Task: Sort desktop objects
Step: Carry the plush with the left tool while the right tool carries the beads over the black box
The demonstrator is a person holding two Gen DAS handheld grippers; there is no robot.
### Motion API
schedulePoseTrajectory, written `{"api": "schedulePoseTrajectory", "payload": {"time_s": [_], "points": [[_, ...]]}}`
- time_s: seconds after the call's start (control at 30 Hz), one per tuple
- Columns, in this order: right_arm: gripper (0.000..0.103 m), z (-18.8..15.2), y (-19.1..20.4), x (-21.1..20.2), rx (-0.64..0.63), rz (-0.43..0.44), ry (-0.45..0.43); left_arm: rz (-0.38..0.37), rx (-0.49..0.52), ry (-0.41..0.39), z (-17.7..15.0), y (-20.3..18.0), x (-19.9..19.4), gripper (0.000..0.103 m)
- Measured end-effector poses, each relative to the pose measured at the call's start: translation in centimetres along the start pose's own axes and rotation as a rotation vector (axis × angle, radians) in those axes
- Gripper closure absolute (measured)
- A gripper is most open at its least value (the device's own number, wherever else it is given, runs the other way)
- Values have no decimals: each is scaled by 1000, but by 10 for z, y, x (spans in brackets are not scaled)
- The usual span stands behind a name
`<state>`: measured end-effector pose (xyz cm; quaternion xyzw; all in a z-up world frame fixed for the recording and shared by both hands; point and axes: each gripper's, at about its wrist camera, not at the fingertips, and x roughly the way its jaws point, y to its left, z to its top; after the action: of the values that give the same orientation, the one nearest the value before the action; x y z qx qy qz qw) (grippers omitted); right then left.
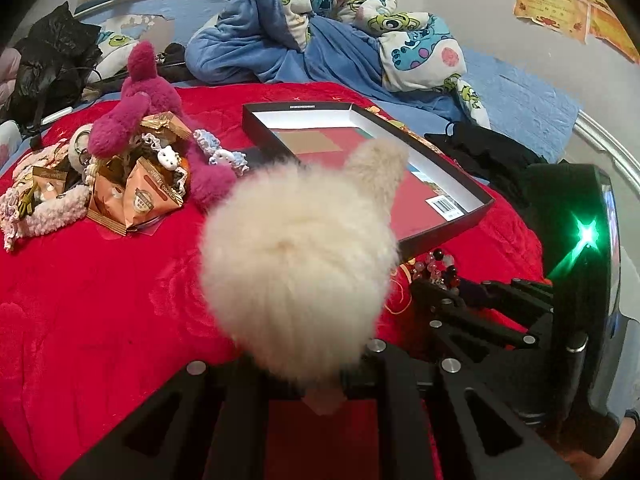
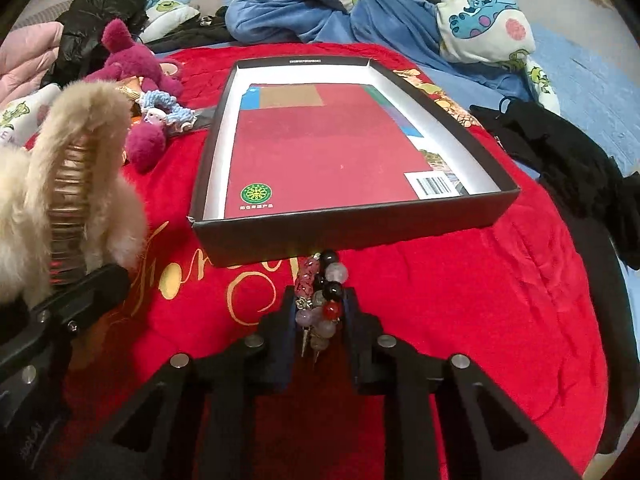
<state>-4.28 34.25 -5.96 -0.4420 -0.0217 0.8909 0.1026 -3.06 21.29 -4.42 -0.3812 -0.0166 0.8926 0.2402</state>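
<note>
A cream furry hair claw (image 1: 300,272) fills the middle of the left wrist view, and my left gripper (image 1: 304,376) is shut on its lower end. The right wrist view shows the same claw (image 2: 80,168) at far left, its toothed edge showing. My right gripper (image 2: 319,300) is shut on a bracelet of mixed beads (image 2: 332,270) just above the red cloth, right in front of the near wall of a shallow black box (image 2: 352,236). The box holds a red booklet (image 2: 320,152). In the left view, the bracelet (image 1: 436,264) and right gripper (image 1: 452,286) sit right of the claw.
A red cloth with gold lettering (image 2: 460,300) covers the surface. At the left lies a heap with a magenta plush toy (image 1: 132,120), orange snack packets (image 1: 140,196) and crocheted hair ties (image 1: 224,152). A black garment (image 2: 560,152) lies right of the box. Blue cartoon bedding (image 1: 320,28) is piled behind.
</note>
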Motion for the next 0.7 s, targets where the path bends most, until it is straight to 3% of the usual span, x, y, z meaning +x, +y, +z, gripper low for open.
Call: {"api": "schedulePoseTrajectory", "payload": {"time_s": [0.23,0.7], "points": [[86,3,5,-11,-8,-44,-29,0,8,-5,1,-2,0,91],[88,17,-4,-58,60,61,-162,-19,46,-51,10,-17,-10,91]]}}
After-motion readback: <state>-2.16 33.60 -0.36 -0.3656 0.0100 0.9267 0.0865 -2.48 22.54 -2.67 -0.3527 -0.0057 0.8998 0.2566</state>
